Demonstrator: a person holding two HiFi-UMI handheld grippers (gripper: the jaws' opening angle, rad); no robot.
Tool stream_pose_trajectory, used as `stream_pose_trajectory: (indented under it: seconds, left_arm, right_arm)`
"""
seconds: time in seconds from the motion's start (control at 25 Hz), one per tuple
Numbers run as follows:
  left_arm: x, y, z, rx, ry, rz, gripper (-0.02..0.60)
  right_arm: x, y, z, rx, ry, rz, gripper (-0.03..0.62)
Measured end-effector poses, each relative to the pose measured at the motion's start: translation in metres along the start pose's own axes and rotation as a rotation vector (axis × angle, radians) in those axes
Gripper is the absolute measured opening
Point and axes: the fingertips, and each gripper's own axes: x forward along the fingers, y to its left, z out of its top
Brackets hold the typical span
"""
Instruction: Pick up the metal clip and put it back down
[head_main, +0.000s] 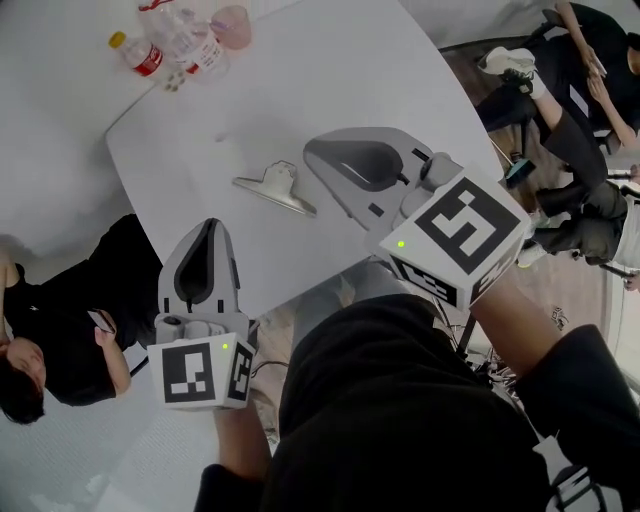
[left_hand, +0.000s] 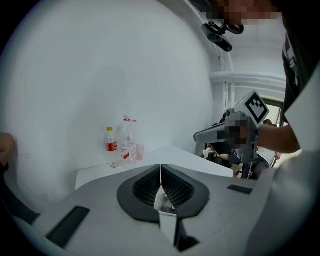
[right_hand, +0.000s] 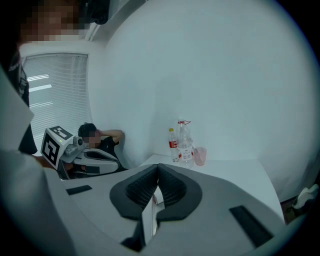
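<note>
1. The metal clip (head_main: 276, 187) lies flat on the white table (head_main: 300, 70), its wide silver blade pointing toward the near edge. Nothing is touching it.
2. The clip sits between the two tools in the head view. It is near the right gripper's nose and a little further from the left one, and apart from both.
3. The right gripper (head_main: 312, 152) hovers over the table to the right of the clip. In the right gripper view its two dark ribbed pads are pressed together along their whole length, and nothing is caught between them (right_hand: 158, 175).
4. The left gripper (head_main: 212, 226) is at the near edge of the table, its nose aimed up the tabletop. In the left gripper view its jaws also meet in a thin seam and hold nothing (left_hand: 161, 172).
5. Each gripper carries its marker cube at the rear, next to the person's hand.
6. At the far corner of the table stand a small red-labelled bottle with a yellow cap (head_main: 135, 52), a taller clear plastic bottle (head_main: 195, 40) and a pink cup (head_main: 232, 25), grouped close together and well away from the clip.
7. A person in dark clothing (head_main: 60, 330) sits beside the table on the left, and another seated person (head_main: 570, 90) is off to the right.
</note>
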Motion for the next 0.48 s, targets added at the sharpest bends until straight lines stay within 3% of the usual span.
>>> stream_pose_trajectory:
  seconds: [0.48]
  left_arm:
    - [-0.022,-0.005,0.045,0.056,-0.103,0.022,0.023]
  right_arm:
    - [-0.038,0.008,0.045,-0.061,-0.091,-0.028,0.018]
